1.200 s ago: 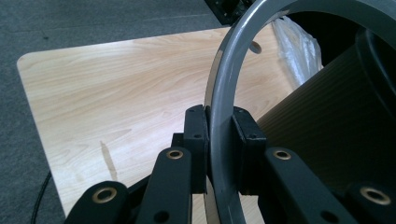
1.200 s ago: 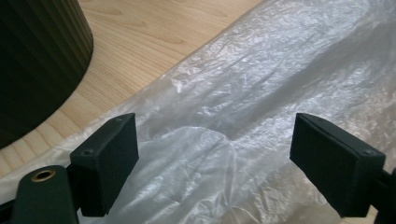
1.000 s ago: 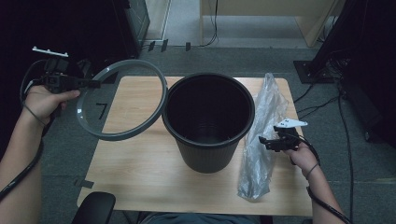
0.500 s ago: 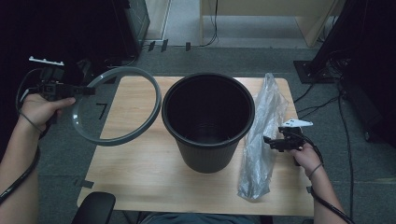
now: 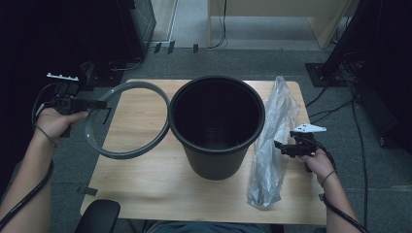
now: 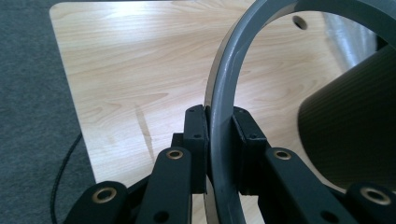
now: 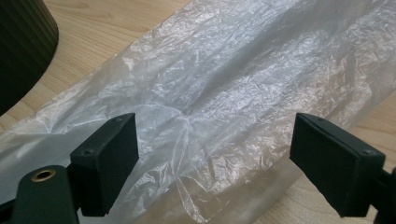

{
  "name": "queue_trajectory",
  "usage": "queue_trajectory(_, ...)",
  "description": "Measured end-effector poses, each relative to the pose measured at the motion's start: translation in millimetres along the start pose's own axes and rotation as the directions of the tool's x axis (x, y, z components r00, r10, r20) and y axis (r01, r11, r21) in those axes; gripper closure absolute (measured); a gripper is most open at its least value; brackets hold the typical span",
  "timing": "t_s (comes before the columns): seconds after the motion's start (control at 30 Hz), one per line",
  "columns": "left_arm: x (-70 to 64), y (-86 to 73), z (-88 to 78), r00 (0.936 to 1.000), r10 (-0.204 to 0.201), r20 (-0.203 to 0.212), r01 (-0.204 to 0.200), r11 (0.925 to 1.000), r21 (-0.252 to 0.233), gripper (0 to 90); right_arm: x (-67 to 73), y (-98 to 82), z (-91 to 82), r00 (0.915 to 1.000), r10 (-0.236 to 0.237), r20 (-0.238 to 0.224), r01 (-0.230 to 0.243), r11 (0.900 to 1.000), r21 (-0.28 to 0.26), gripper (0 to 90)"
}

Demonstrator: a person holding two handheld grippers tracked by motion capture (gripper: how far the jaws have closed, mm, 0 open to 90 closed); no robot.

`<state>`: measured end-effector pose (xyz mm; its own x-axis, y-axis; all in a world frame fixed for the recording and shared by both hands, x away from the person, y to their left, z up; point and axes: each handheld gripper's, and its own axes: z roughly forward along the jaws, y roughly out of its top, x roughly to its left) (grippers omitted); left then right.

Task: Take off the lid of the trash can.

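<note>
grey ring: left-centre of the high view, tilted over the table's left edge, beside black bin | left gripper: jaws clamped narrow on ring's rim, seen close in its own view | right gripper: jaws wide, hovering over plastic bag, whose long axis runs top-to-bottom at right

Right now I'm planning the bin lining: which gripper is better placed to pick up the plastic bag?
Right. The right gripper hangs open just over the plastic bag, while the left gripper is clamped on the grey ring across the bin.
</note>
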<state>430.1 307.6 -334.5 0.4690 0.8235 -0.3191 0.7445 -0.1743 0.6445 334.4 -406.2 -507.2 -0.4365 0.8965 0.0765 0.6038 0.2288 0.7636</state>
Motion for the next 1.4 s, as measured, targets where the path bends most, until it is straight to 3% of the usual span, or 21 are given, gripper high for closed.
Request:
queue_trajectory(0.3,-0.2,-11.6,26.8,1.0,-0.005,0.007,0.005,0.9997,0.024,78.1,-0.6,-3.6,3.6,1.0,0.005,-0.001,-0.005,1.0,0.018,15.6)
queue_trajectory(0.47,0.4,-20.9,39.6,0.9999,-0.008,0.008,0.007,0.9989,0.046,78.1,3.6,-5.7,10.8,0.9991,-0.043,-0.004,0.043,0.998,0.045,15.6)
queue_trajectory(0.77,2.5,-29.5,49.0,0.9999,-0.009,0.004,0.009,0.9988,0.049,78.1,6.0,-7.0,16.3,0.9993,-0.036,-0.013,0.037,0.998,0.051,15.5)
queue_trajectory(1.03,1.4,-33.4,59.3,0.9999,0.0,-0.013,0.001,0.9981,0.062,78.2,7.2,-6.5,19.3,0.9986,-0.052,0.009,0.051,0.998,0.048,14.2)
queue_trajectory(1.4,3.2,-41.4,71.8,0.9992,0.011,-0.039,-0.009,0.9979,0.064,78.1,8.8,-4.9,21.3,0.9989,-0.031,0.036,0.029,0.999,0.041,16.4)
